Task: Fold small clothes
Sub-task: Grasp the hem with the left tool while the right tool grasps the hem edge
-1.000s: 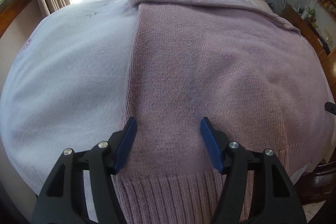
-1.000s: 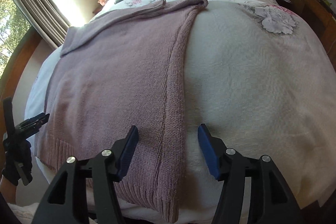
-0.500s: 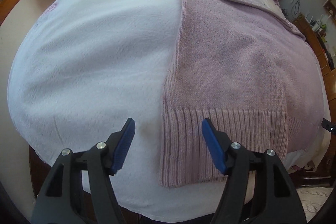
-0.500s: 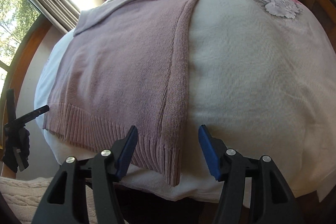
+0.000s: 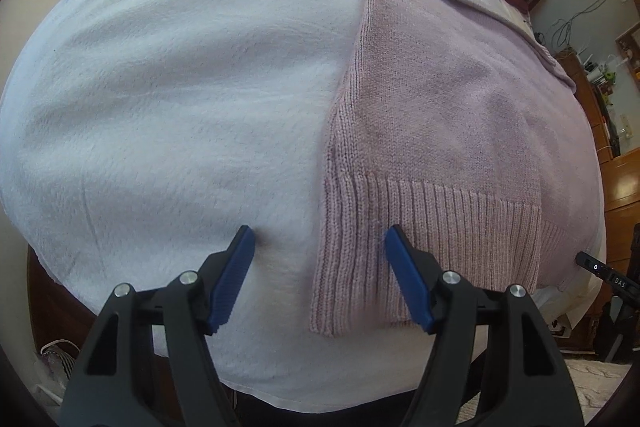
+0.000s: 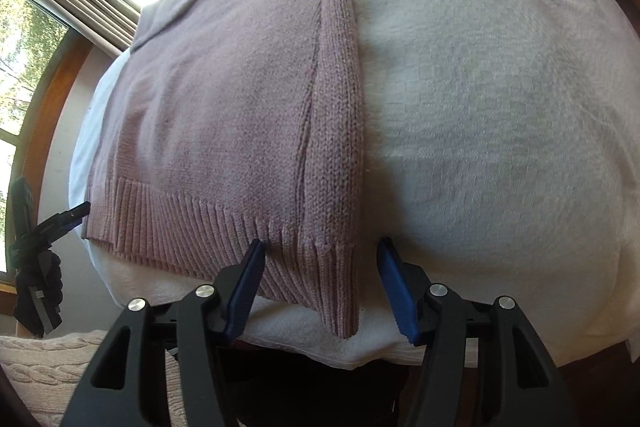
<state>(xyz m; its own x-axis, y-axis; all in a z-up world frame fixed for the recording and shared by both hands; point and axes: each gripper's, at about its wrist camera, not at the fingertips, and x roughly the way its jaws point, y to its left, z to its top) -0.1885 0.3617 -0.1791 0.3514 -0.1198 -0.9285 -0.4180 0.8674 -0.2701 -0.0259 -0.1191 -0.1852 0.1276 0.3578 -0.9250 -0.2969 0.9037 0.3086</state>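
Mauve knitted sweater (image 5: 440,115) lies flat on white fleecy blanket (image 5: 180,87). Left gripper (image 5: 318,255) and right gripper (image 6: 320,259), both spread wide, frame its ribbed hem corners.

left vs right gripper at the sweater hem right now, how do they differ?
The left gripper brackets the sweater's left hem corner plus bare white blanket; the right gripper brackets the right hem corner, where a folded-in panel doubles the knit. Only the right wrist view shows the other gripper, far left. Both are open, holding nothing.
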